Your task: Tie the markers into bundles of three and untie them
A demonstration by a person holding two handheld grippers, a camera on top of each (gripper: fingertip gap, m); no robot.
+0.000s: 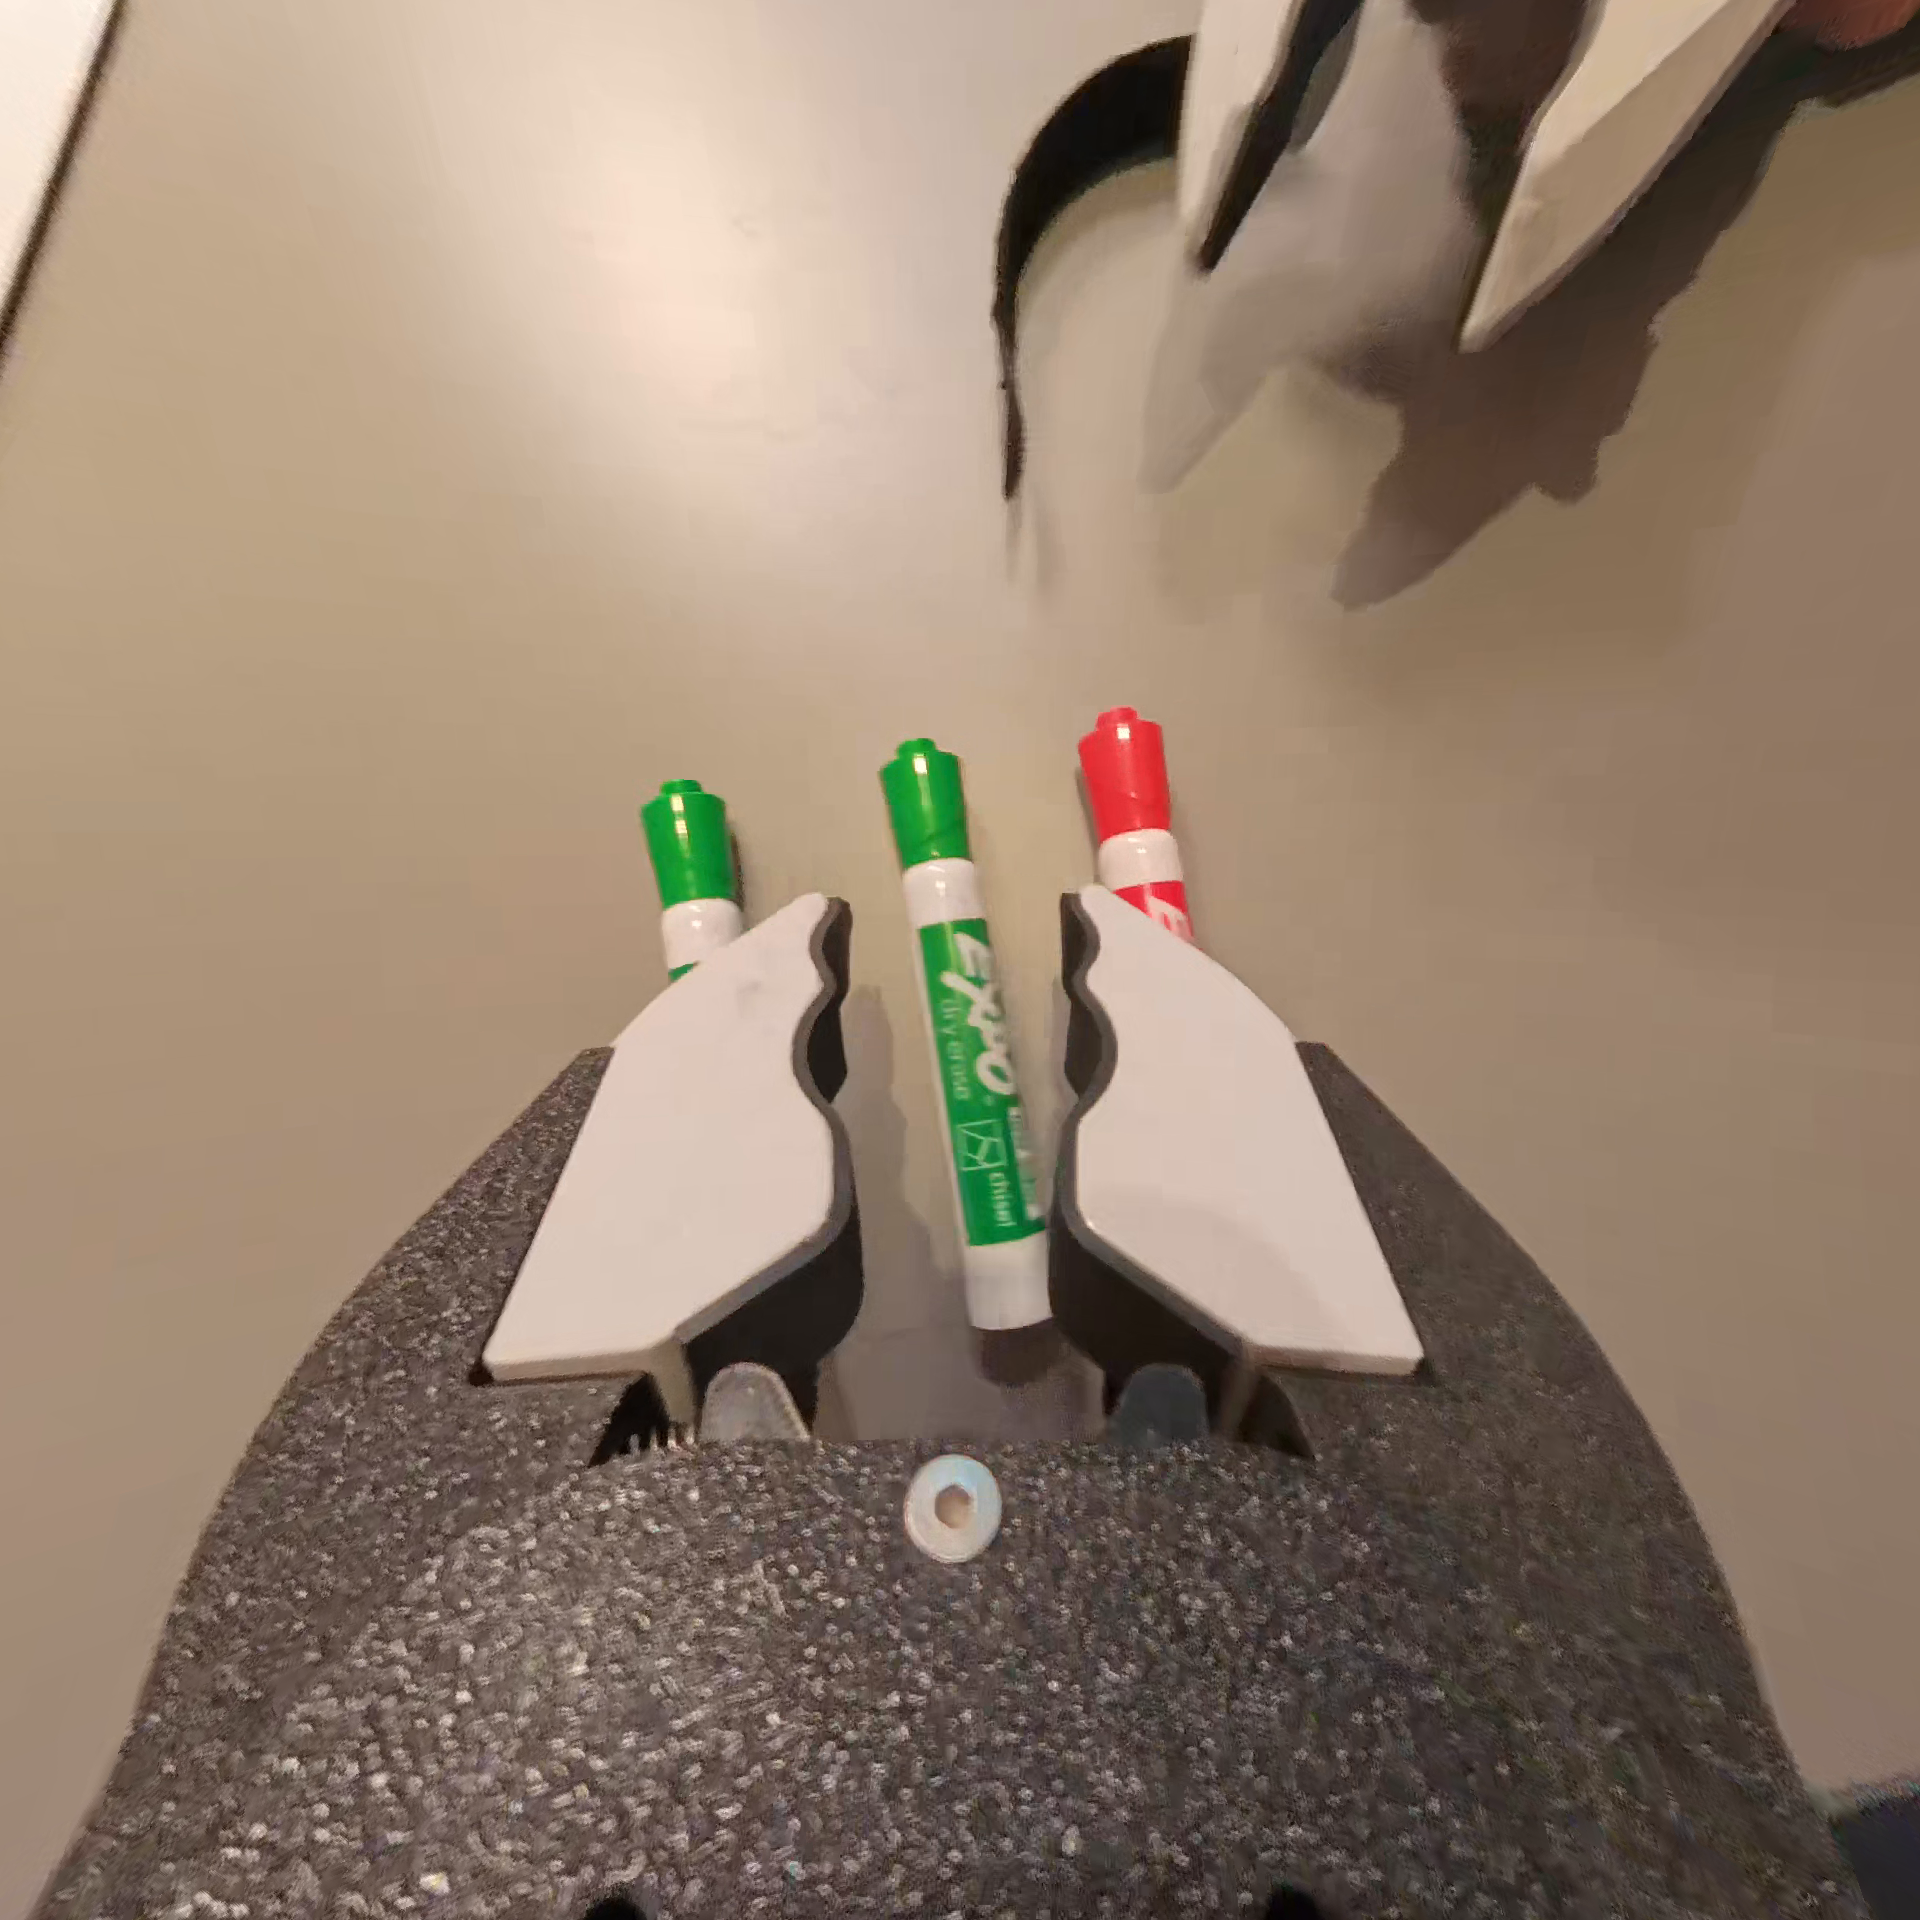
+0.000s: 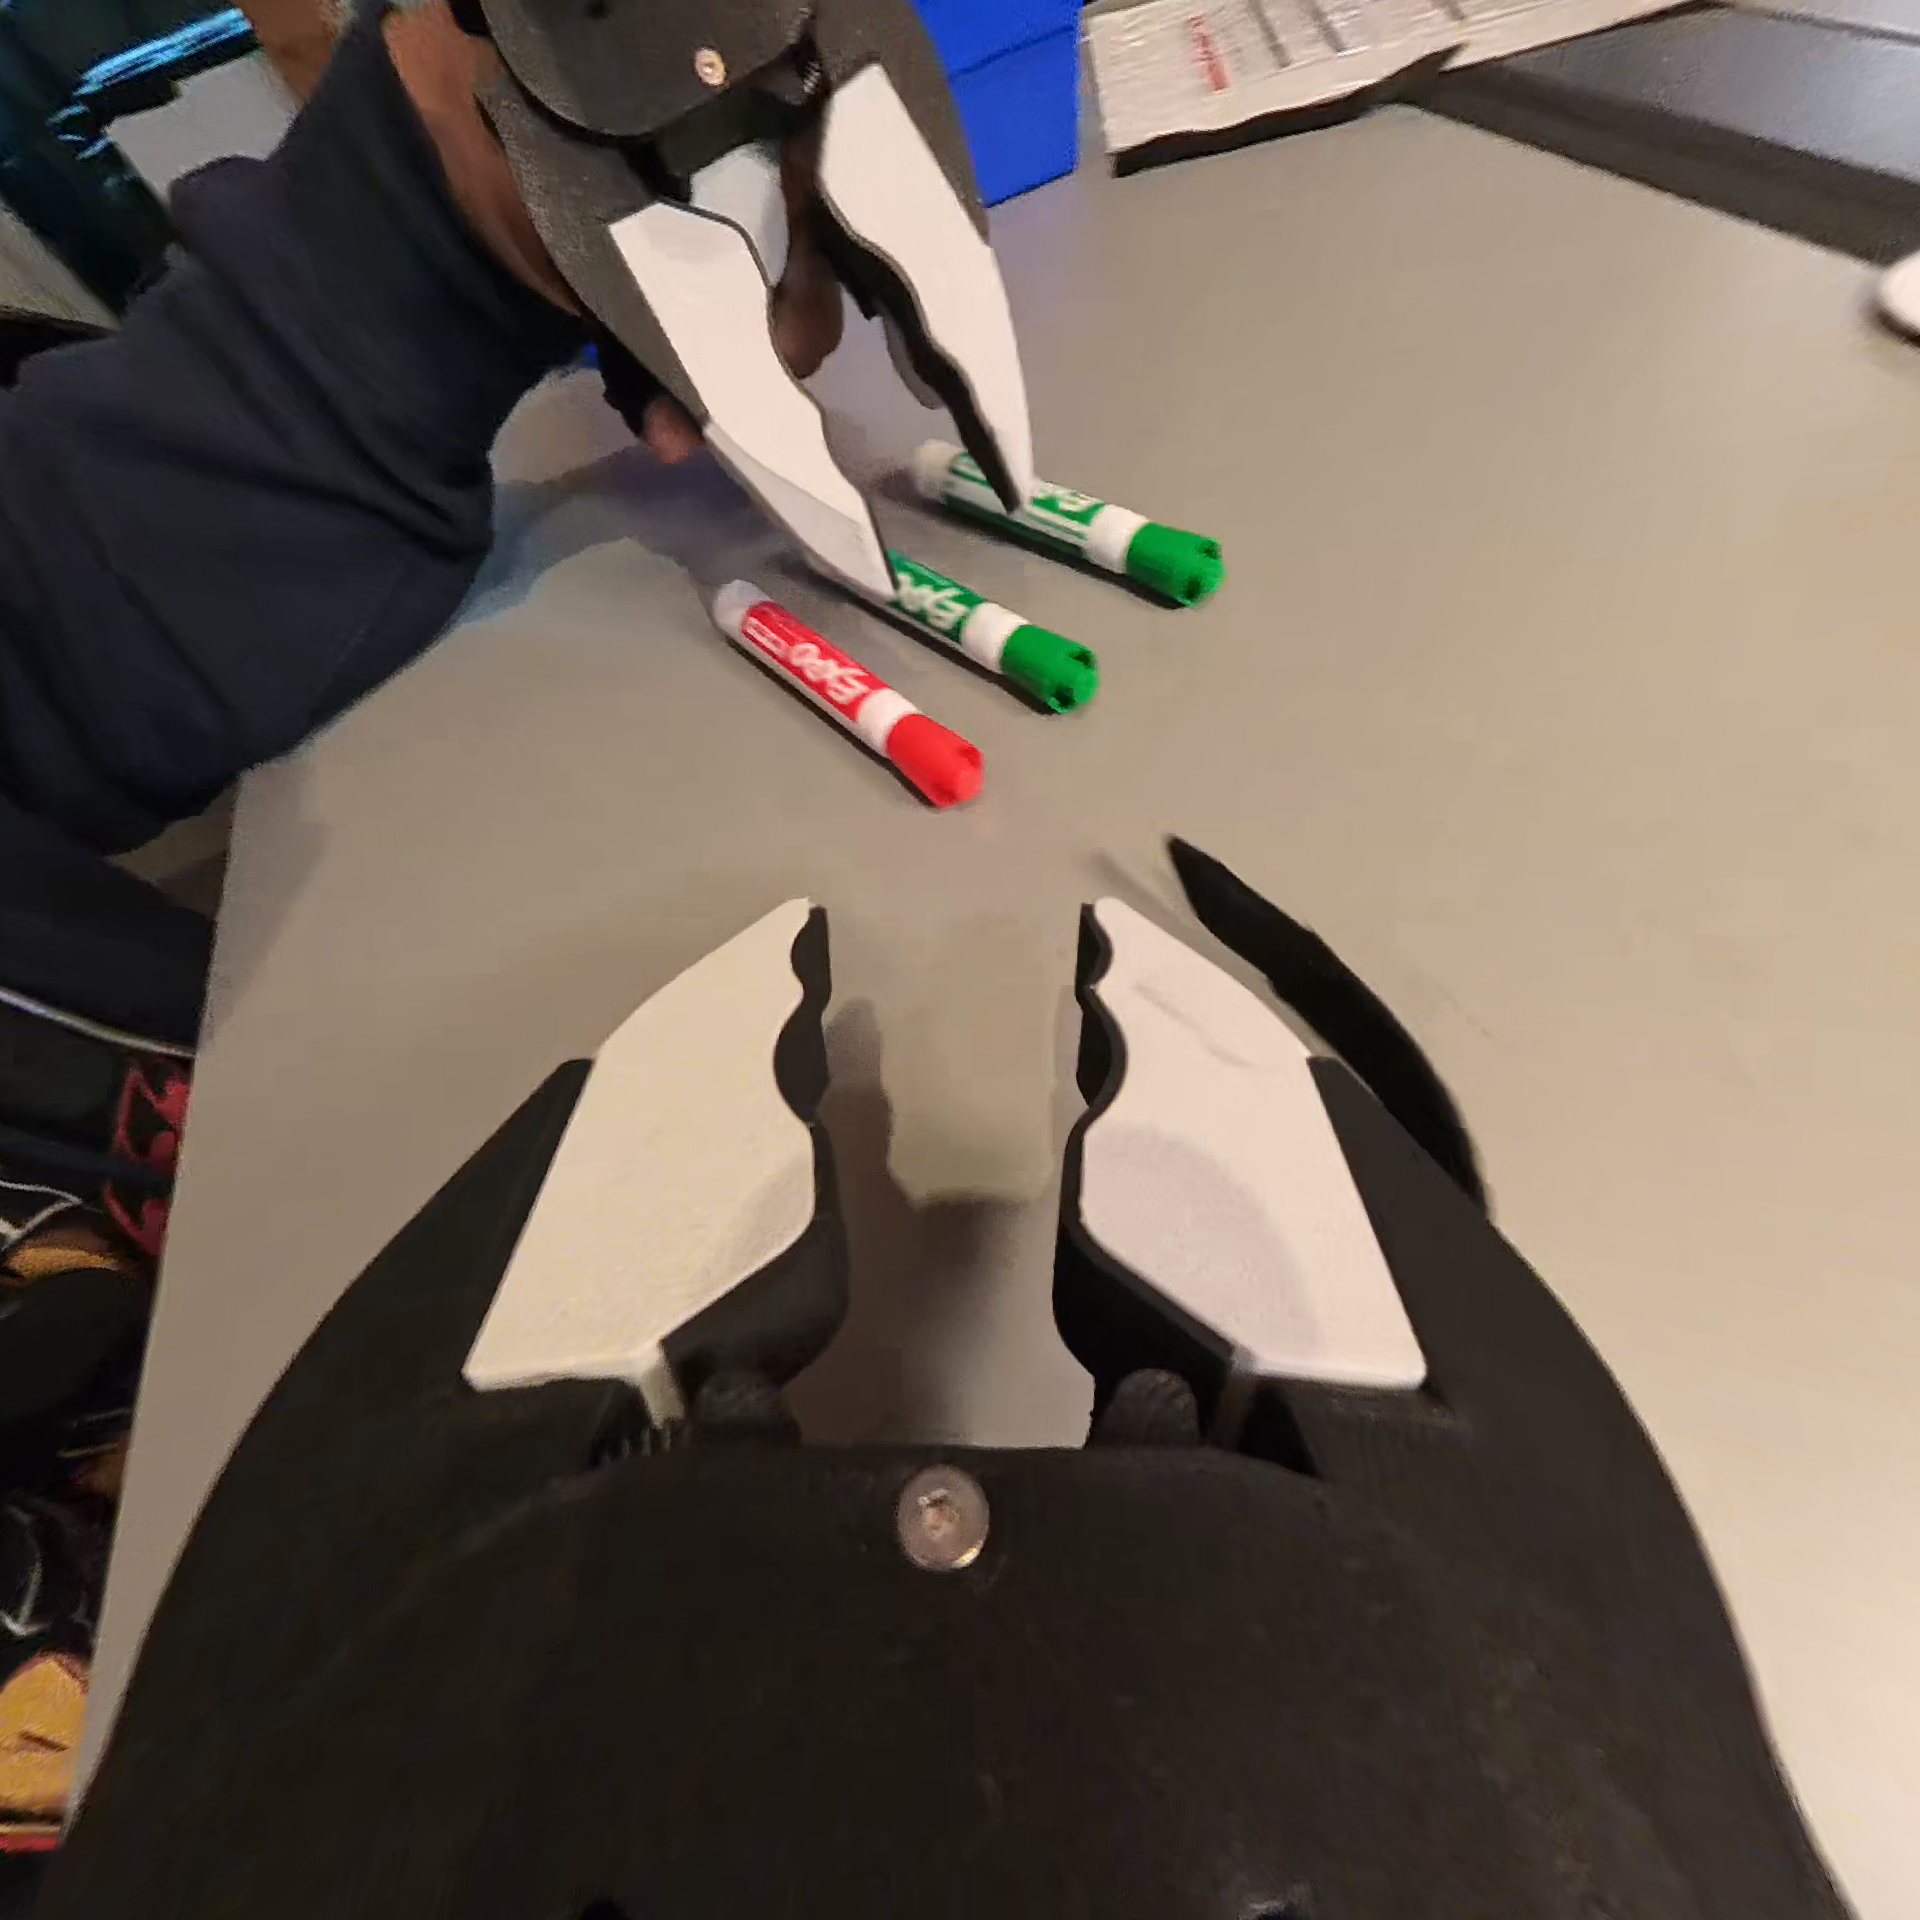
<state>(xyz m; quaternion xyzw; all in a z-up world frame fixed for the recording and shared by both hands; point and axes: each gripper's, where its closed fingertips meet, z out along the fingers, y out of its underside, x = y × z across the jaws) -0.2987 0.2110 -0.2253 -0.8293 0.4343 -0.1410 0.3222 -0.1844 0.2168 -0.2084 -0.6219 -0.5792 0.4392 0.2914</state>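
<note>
lying loose and well apart on the grey table (image 2: 1455, 727): two green-capped markers (image 1: 961, 1018) (image 1: 691, 883) and a red-capped marker (image 1: 1132, 821) — no bundle yet. left tool (image 1: 956, 914) straddles the middle marker, jaws apart; right tool (image 2: 951, 914) empty, jaws apart, beside a black strap (image 2: 1320, 997).

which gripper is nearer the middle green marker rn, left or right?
Left. The left gripper is open, its fingers straddling the middle green dry-erase marker on the beige table. The right gripper, also open, is well short of it, beside the black strap.
</note>
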